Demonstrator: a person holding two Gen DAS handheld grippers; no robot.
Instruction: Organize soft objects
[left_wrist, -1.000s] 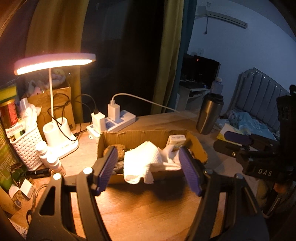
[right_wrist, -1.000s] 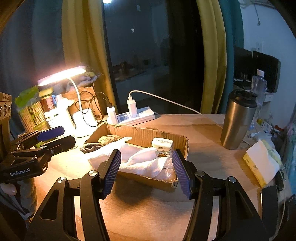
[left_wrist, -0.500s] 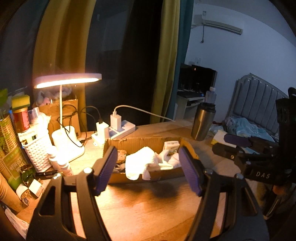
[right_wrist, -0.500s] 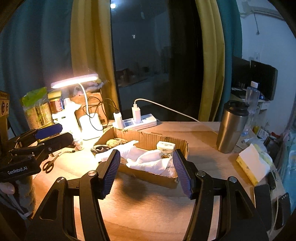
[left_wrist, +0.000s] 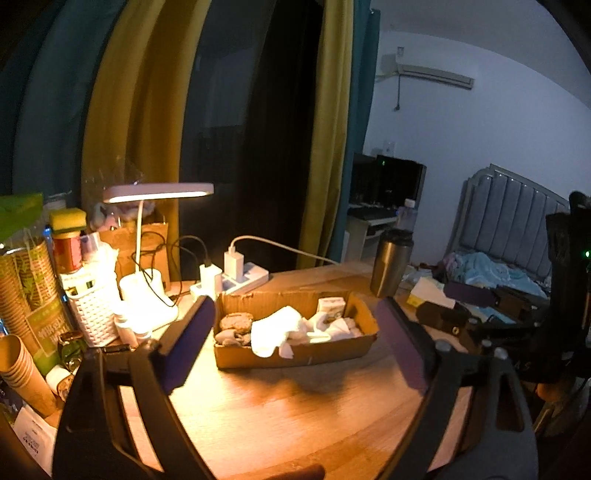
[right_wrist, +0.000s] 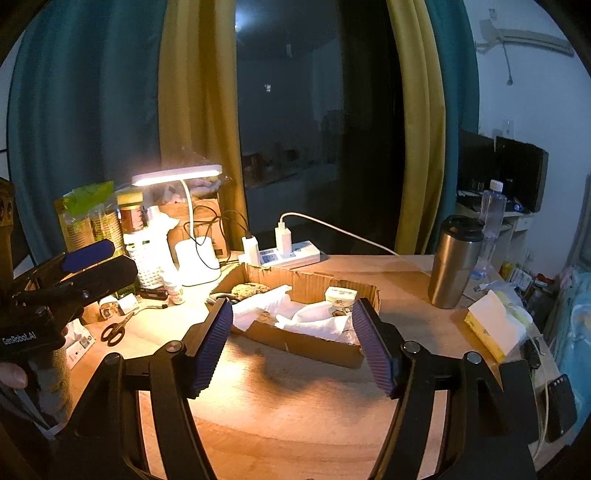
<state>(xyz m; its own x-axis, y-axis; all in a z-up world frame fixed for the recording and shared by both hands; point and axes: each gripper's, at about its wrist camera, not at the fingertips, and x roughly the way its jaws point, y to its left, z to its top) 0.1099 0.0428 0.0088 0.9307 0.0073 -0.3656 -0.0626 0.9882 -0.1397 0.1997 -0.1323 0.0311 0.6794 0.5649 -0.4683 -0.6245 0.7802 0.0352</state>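
Note:
A shallow cardboard box (left_wrist: 295, 353) (right_wrist: 310, 343) sits mid-table. In it lie white cloths (left_wrist: 275, 330) (right_wrist: 317, 321), a brown spongy pad (left_wrist: 235, 321) (right_wrist: 251, 290) and a small white carton (left_wrist: 331, 305) (right_wrist: 341, 294). My left gripper (left_wrist: 295, 343) is open and empty, well back from the box; it also shows at the left of the right wrist view (right_wrist: 92, 258). My right gripper (right_wrist: 293, 345) is open and empty, back from the box; it shows at the right of the left wrist view (left_wrist: 465, 306).
A lit desk lamp (left_wrist: 159, 192), a white basket (left_wrist: 92, 314), jars and paper cups (left_wrist: 22, 369) crowd the left edge. A power strip (left_wrist: 236, 280) lies behind the box. A steel tumbler (right_wrist: 452, 262), a tissue pack (right_wrist: 491, 328) and scissors (right_wrist: 114, 328) are on the table.
Both grippers have pulled back and up from the box, so it looks smaller and more table shows. Both stayed open.

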